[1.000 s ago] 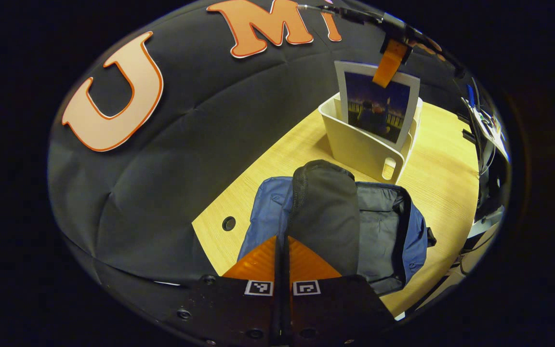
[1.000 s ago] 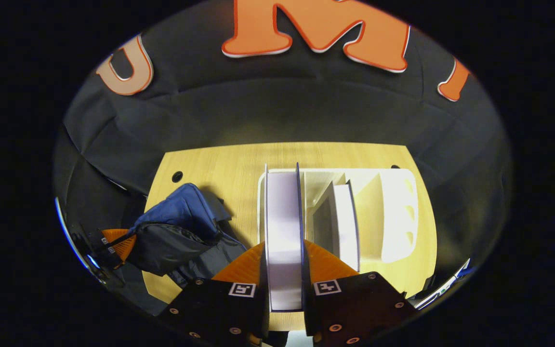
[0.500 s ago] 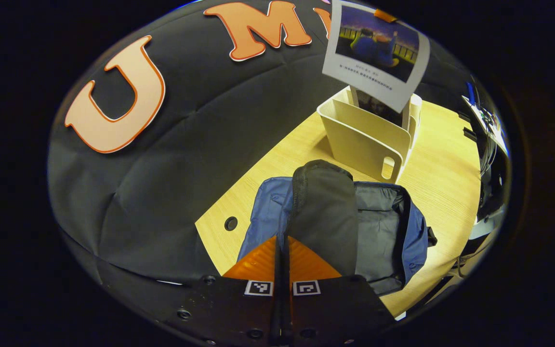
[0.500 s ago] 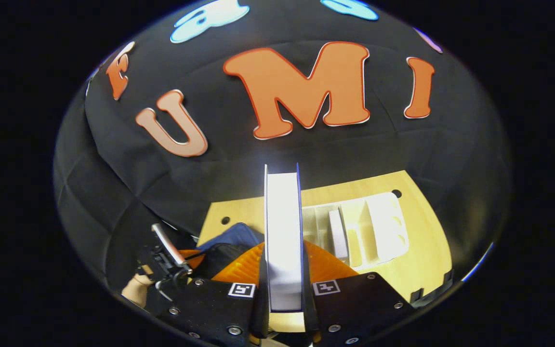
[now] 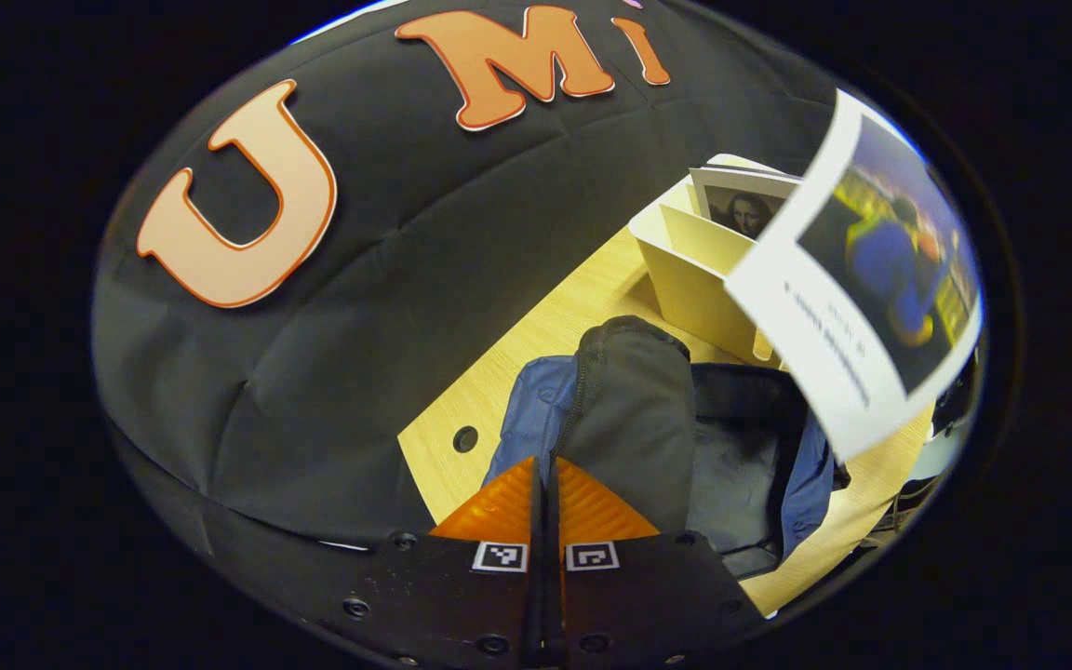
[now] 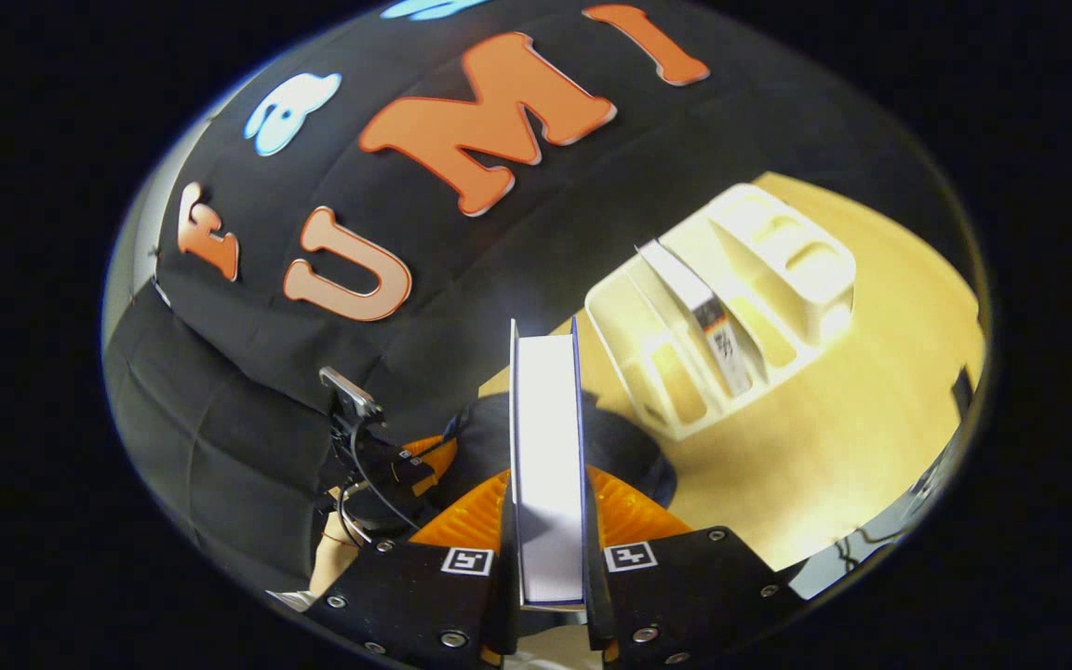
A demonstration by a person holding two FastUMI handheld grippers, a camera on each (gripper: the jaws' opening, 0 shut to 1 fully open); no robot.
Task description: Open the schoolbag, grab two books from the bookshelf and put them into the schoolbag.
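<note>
The blue schoolbag [image 5: 529, 409] lies open on the table, showing its dark lining [image 5: 741, 456]. My left gripper [image 5: 545, 493] is shut on the edge of its grey flap [image 5: 634, 419] and holds it upright. My right gripper [image 6: 547, 493] is shut on a white book [image 6: 547, 437], seen edge-on. In the left gripper view this book [image 5: 871, 270] hangs tilted above the bag's opening. A second book [image 5: 743, 200] stands in the cream bookshelf [image 5: 685, 270]. From the right gripper, the bookshelf [image 6: 787, 279], that second book [image 6: 699, 312] and the left gripper [image 6: 401, 465] are in sight.
The wooden table [image 5: 517, 372] has a cable hole [image 5: 465, 438] near the bag, and the black wall cloth is close behind. A hand [image 6: 331, 554] holds the left gripper. Bare table [image 6: 824, 437] stretches in front of the bookshelf.
The right gripper lifted the book out of the bookshelf, then carried it toward the bag and tilted it. The left gripper kept holding the flap up.
</note>
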